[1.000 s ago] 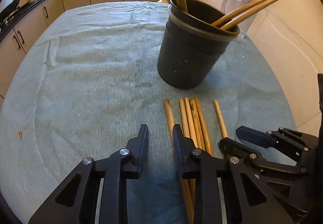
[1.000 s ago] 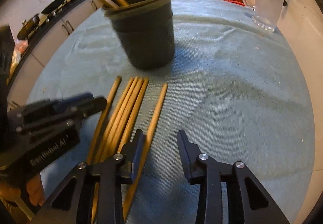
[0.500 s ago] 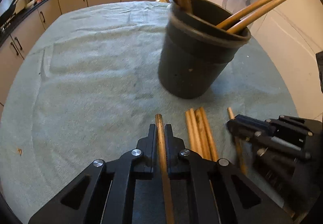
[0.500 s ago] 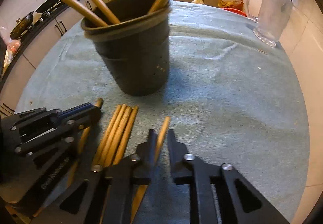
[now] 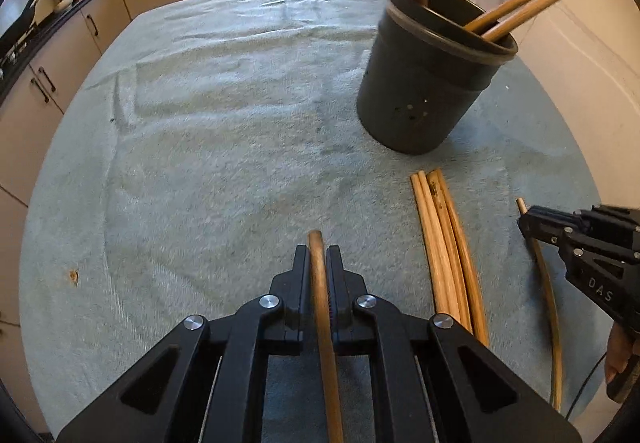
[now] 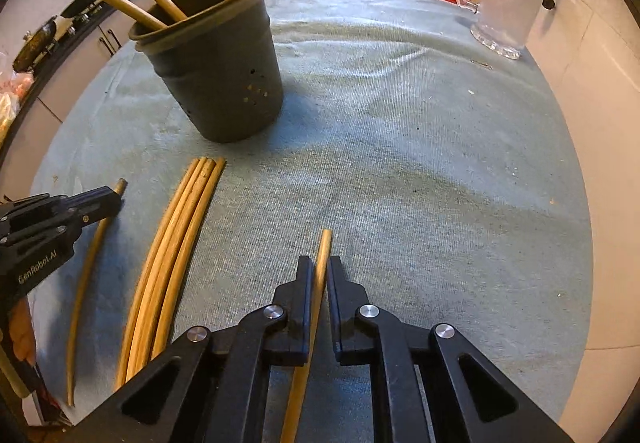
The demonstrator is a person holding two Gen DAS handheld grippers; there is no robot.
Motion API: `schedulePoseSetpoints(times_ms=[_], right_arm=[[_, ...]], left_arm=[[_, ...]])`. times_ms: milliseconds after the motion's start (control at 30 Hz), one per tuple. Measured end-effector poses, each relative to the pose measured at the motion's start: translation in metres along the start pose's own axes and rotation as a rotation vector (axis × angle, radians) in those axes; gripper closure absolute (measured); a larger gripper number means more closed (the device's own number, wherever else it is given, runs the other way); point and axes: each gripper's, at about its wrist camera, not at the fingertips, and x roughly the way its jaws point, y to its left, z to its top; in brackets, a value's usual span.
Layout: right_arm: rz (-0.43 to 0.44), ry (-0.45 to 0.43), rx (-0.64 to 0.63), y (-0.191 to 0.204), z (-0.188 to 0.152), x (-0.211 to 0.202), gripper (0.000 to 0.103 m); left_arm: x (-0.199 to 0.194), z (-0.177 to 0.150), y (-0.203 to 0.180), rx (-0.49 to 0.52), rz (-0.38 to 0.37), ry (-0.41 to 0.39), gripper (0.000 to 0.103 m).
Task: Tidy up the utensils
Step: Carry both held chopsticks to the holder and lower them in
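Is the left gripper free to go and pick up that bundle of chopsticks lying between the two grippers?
Probably not yet. The left gripper is already shut on a chopstick, so its jaws are occupied. The bundle itself lies uncovered on the cloth.

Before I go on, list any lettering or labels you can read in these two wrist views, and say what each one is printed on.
"GenRobot.AI": in white on the side of the left gripper, seen from the right wrist view.
"DAS": in pale letters on the side of the right gripper, seen from the left wrist view; any further letters are cut off.
Dark marks on one chopstick of the loose bundle are too small to read.
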Motion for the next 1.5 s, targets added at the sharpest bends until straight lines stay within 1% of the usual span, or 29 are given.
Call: schedulePoseSetpoints(times_ms=[100,167,233,267,300,367,400,467,667,733,867,1033,1133,1200,1267,1500], right_arm=[[-0.045,0.01,-0.023,0.007,0.009,0.004,0.094],[-0.053,0.011,-0.014,0.008,0.011,0.005,0.094],[-0.052,-0.002,-0.015,0.009,0.012,0.005,0.094],[-0.049,-0.01,-0.01,0.009,0.01,0.005,0.096],[-0.043,-0.017,0.001,0.009,0.008,0.003,0.096],[-0.016,-0.027,0.024,0.007,0.004,0.0,0.097],[0.001,-0.047,0.037,0.007,0.001,-0.006,0.097],[0.007,-0.093,0.035,0.009,-0.001,-0.019,0.097],[0.039,-0.298,0.051,0.014,-0.009,-0.089,0.097],[0.06,-0.372,0.065,0.012,-0.011,-0.113,0.097],[0.087,-0.505,0.079,0.011,-0.02,-0.156,0.097],[0.066,-0.647,0.079,0.016,-0.041,-0.2,0.097],[0.056,-0.727,0.084,0.016,-0.055,-0.219,0.097],[0.048,-0.762,0.087,0.018,-0.063,-0.229,0.097],[0.048,-0.775,0.087,0.019,-0.069,-0.233,0.097],[0.056,-0.786,0.071,0.024,-0.085,-0.24,0.097]], left_arm=[[0.003,0.004,-0.004,0.003,0.0,0.001,0.094],[0.003,0.004,-0.002,-0.022,-0.019,-0.003,0.093],[0.001,0.002,0.002,-0.038,-0.035,-0.013,0.093],[0.002,0.002,0.004,-0.044,-0.039,-0.015,0.096],[0.001,0.001,0.007,-0.059,-0.044,-0.017,0.096],[-0.005,-0.001,0.012,-0.088,-0.054,-0.031,0.096],[-0.012,-0.002,0.014,-0.096,-0.056,-0.054,0.096],[-0.027,-0.003,0.015,-0.1,-0.055,-0.095,0.096],[-0.092,-0.008,0.012,-0.121,-0.057,-0.267,0.096],[-0.116,-0.013,0.011,-0.139,-0.065,-0.34,0.096],[-0.154,-0.028,0.007,-0.166,-0.079,-0.441,0.096],[-0.196,-0.051,0.005,-0.171,-0.055,-0.56,0.096],[-0.219,-0.068,0.003,-0.186,-0.074,-0.6,0.096],[-0.228,-0.075,0.001,-0.192,-0.087,-0.617,0.096],[-0.234,-0.082,-0.002,-0.194,-0.088,-0.634,0.096],[-0.247,-0.095,-0.002,-0.198,-0.084,-0.671,0.096]])
